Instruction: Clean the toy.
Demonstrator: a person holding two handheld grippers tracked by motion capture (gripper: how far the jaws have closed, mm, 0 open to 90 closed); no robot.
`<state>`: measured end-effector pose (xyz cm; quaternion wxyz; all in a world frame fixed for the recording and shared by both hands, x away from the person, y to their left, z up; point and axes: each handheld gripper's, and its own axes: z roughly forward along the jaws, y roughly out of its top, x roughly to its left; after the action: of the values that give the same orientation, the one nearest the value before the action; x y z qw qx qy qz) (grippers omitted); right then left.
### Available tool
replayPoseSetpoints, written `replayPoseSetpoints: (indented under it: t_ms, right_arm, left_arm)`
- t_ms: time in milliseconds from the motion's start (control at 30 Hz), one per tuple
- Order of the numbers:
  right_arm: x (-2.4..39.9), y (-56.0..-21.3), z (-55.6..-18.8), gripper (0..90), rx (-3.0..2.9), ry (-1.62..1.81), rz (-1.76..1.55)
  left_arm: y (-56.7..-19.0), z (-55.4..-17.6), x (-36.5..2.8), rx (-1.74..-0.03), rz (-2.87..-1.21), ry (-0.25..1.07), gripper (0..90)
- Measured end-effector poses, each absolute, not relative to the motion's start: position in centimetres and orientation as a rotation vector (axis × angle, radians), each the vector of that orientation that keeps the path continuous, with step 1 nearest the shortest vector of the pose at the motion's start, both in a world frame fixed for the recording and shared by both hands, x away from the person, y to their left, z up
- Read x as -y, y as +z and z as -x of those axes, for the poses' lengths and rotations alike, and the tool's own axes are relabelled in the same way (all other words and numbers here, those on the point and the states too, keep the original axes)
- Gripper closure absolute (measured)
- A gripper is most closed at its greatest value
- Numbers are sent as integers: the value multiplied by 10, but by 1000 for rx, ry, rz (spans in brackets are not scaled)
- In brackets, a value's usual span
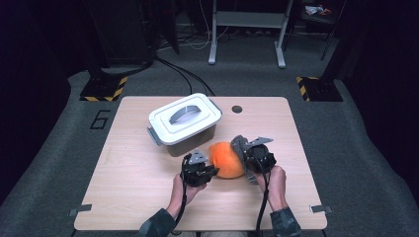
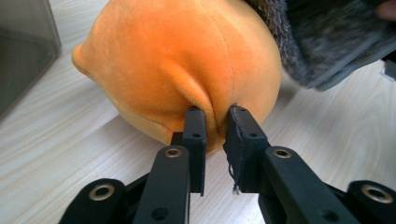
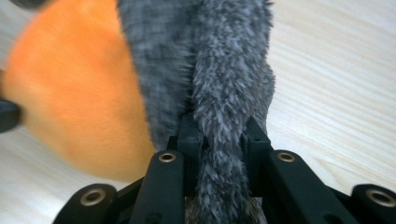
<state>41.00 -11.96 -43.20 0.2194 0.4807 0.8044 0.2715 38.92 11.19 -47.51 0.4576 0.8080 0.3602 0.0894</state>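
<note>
An orange plush toy lies on the wooden table between my two grippers. A grey fuzzy piece drapes over its right side. My left gripper comes in from the left. In the left gripper view it pinches a fold of the orange plush low on its side, with the grey fuzzy piece at the upper right. My right gripper is shut on the grey fuzzy piece. A strip of that fur runs between its jaws, and the orange plush lies to their left.
A grey storage box with a white lid and handle stands just behind the plush, left of centre. A small dark round hole marks the table's far side. Bare tabletop stretches to the left and right of my hands.
</note>
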Motion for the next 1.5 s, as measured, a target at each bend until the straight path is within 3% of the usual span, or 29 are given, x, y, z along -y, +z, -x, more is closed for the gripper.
replayPoseSetpoints:
  t_ms: [467,633,733,867,967,1500]
  right_arm:
    - [123,-440,-422,748,-2207,755,-1356]
    - [123,-440,-423,749,-2205,759,-1360]
    - [123,-440,-423,749,-2204,767,-1362]
    - [123,-441,-423,749,-2195,779,-1363]
    - [124,-440,-422,749,-2188,777,-1370]
    - [115,-408,-400,749,-2167,891,-1272]
  left_arm:
    - [-470,-383,-113,-844,-2067,343,557]
    - [-470,-385,-108,-837,-2089,376,541]
    - [-473,-387,-104,-836,-2107,392,574]
    - [-476,-389,-102,-834,-2124,386,750]
    - [-477,-390,-101,-833,-2114,370,825]
    - [-461,-387,-103,-824,-2028,285,860]
